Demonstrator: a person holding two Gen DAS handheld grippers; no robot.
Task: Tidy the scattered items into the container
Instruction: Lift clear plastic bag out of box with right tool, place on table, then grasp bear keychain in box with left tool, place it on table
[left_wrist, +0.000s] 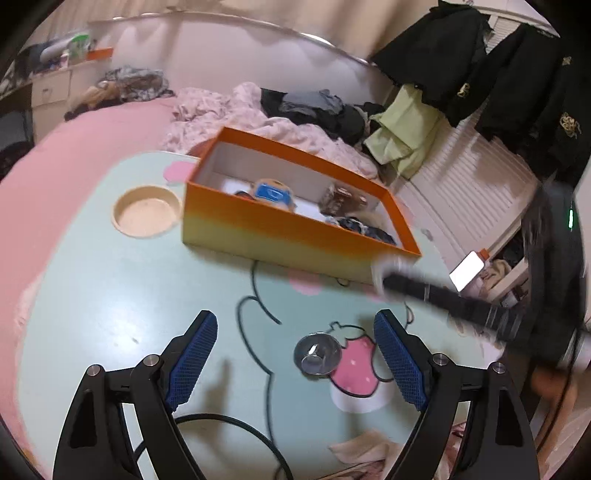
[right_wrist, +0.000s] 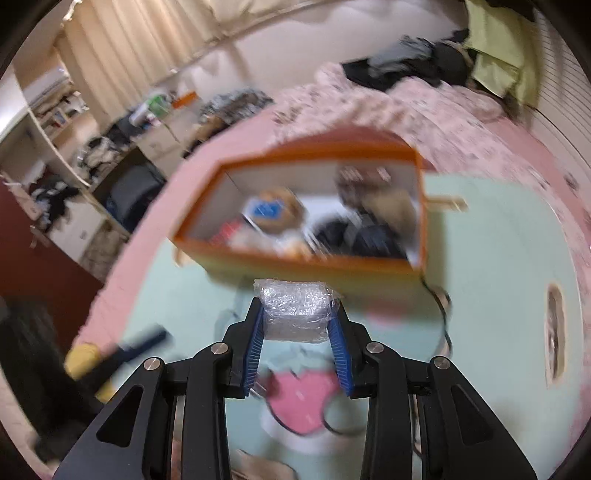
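One plastic-wrapped bundle (right_wrist: 296, 312) between the right jaws, pads touching.

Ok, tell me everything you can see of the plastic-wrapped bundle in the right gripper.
The wrapped bundle is a small, blocky lump covered in crinkled, clear, shiny film, whitish-grey inside; its contents cannot be made out. It sits between the fingertips of the right gripper, both blue pads pressed on its sides, above the mint-green tabletop, just short of the orange box. In the left wrist view it is only a white blur.
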